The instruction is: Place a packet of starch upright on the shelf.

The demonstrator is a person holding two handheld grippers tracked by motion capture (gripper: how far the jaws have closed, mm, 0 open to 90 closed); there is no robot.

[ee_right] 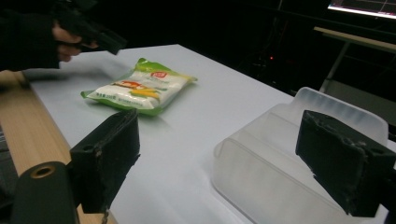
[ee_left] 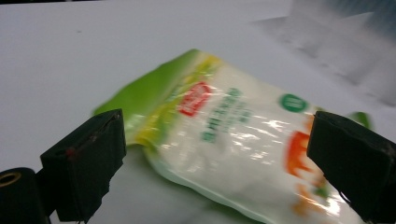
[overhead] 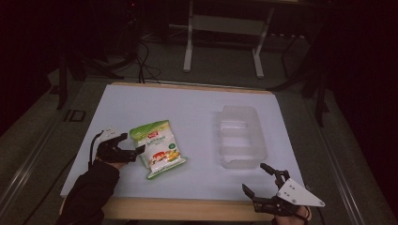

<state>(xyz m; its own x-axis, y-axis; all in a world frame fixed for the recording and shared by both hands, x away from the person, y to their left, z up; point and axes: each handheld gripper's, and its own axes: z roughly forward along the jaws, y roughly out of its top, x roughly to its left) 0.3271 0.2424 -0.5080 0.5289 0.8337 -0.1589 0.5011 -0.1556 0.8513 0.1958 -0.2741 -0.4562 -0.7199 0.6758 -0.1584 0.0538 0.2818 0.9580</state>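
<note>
A green and white snack bag (overhead: 156, 148) lies flat on the white table top (overhead: 178, 108), left of centre. My left gripper (overhead: 132, 146) is open right at the bag's left edge, one jaw at each side of that edge; in the left gripper view the bag (ee_left: 233, 140) lies between and beyond the two jaws. A clear plastic tray (overhead: 240, 136) stands to the right. My right gripper (overhead: 256, 178) is open near the table's front edge, just in front of the tray (ee_right: 280, 158). The right gripper view also shows the bag (ee_right: 140, 88).
The table's wooden front edge (overhead: 187, 208) runs along the bottom. Behind the table, a metal frame stand (overhead: 223, 33) and cables (overhead: 145, 61) sit on the dark floor. A person's left hand in a dark sleeve (overhead: 89, 192) holds the left gripper.
</note>
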